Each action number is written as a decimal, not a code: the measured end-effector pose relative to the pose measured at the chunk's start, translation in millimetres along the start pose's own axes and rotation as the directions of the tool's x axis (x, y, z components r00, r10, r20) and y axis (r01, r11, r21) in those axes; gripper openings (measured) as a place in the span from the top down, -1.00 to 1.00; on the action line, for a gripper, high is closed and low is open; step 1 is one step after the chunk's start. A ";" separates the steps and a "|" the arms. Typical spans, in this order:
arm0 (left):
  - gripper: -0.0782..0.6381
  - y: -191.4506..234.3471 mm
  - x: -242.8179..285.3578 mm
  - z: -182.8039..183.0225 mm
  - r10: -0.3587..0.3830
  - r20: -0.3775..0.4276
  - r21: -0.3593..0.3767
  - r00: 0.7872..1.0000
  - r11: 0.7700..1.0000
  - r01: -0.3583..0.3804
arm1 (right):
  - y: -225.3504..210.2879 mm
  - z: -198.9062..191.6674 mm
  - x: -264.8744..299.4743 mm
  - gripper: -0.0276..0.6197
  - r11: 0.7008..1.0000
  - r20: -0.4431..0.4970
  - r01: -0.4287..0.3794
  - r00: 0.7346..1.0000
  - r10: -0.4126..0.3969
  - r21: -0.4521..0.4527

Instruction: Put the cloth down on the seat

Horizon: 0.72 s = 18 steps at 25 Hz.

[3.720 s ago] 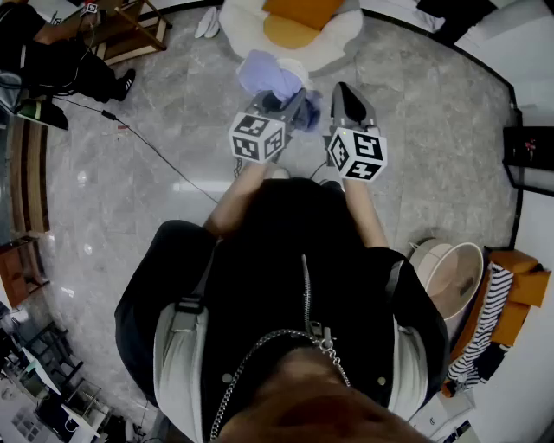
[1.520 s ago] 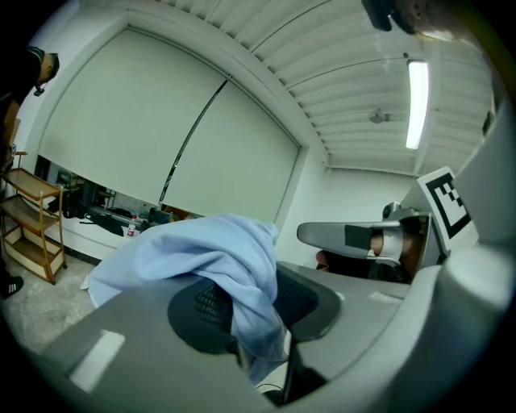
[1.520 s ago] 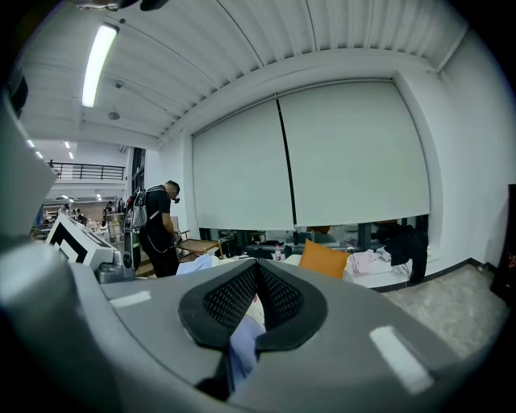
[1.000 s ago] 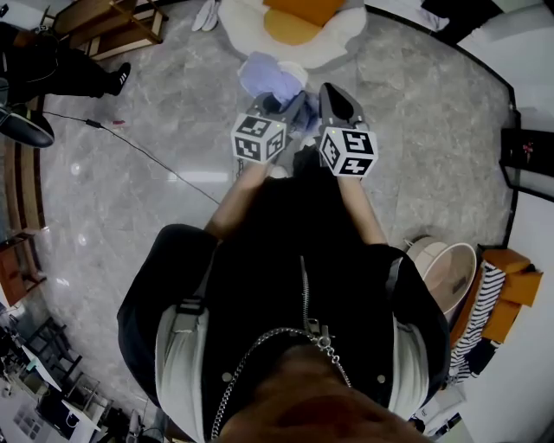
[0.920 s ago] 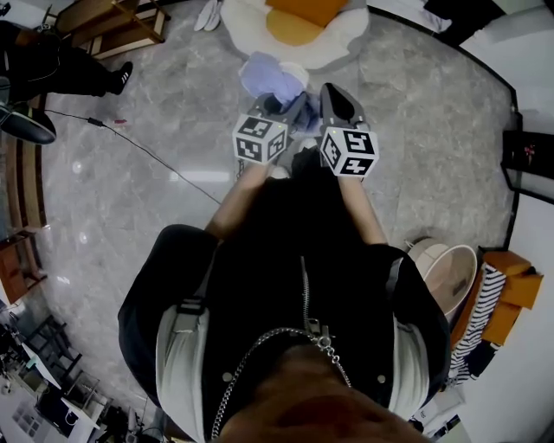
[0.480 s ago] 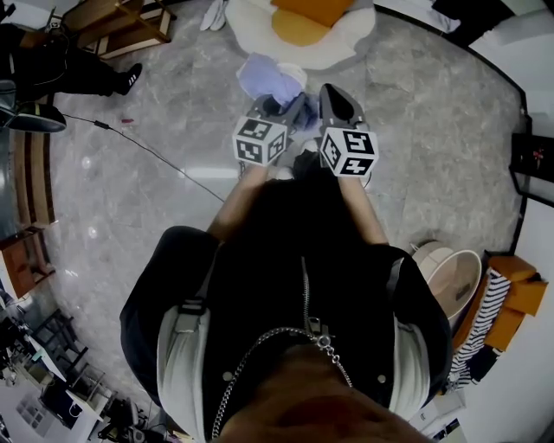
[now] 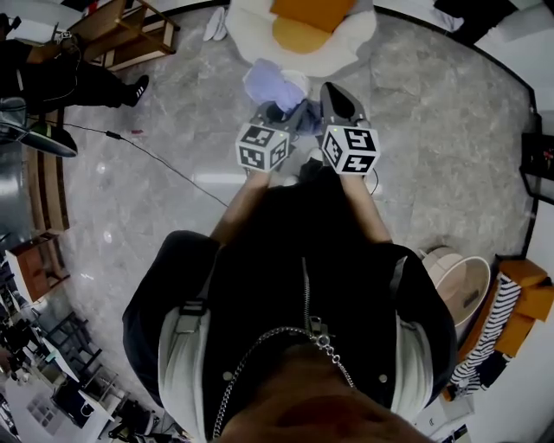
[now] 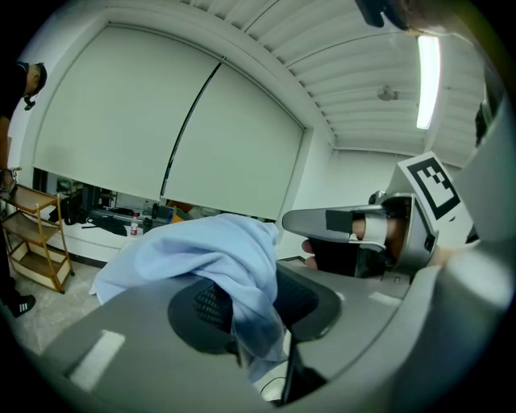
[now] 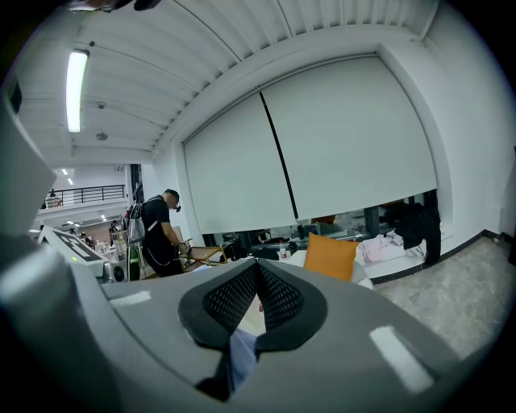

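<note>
Left gripper view showed the left gripper (image 8: 250,310) fingers clamped on the pale blue cloth (image 8: 193,250), the right gripper (image 9: 256,297) pinched shut on a sliver of it, and both a bit nearer the white seat (image 7: 351,39) than a second earlier, so the cloth was still airborne with the drop-off likely close.

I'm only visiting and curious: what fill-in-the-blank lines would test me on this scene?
1. The cloth pinched in the left gripper is light ___.
2. The cushion on the white seat is ___.
3. The person holds ___ grippers, one in each hand.

Missing words: blue; orange; two.
</note>
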<state>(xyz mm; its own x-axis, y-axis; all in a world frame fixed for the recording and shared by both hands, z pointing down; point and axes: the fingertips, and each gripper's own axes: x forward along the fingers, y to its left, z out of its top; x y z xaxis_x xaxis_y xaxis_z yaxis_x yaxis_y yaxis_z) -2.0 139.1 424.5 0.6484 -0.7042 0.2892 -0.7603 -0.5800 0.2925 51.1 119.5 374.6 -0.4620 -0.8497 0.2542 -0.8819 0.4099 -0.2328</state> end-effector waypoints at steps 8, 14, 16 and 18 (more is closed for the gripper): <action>0.45 -0.5 31.9 16.7 0.018 -0.009 0.006 1.000 1.000 -0.018 | -30.1 22.2 18.2 0.95 0.999 0.013 -0.034 0.999 0.034 0.017; 0.45 1.6 46.5 27.0 0.050 -0.007 0.011 0.999 0.999 -0.050 | -43.0 32.7 28.6 0.95 0.997 0.017 -0.067 0.998 0.067 0.028; 0.45 5.0 50.9 29.2 0.061 -0.003 0.013 0.998 0.998 -0.061 | -46.8 32.6 32.2 0.95 0.997 0.015 -0.077 0.997 0.077 0.028; 0.45 7.4 55.4 29.8 0.075 0.001 0.012 0.997 0.997 -0.075 | -52.4 30.9 34.6 0.95 0.996 0.013 -0.084 0.996 0.084 0.029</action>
<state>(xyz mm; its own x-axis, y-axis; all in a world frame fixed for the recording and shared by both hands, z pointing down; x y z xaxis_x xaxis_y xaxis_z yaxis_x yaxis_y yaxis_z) 27.2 83.6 415.5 0.5895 -0.7461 0.3095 -0.8073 -0.5304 0.2589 84.3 58.4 366.6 -0.5333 -0.8164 0.2218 -0.8367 0.4703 -0.2806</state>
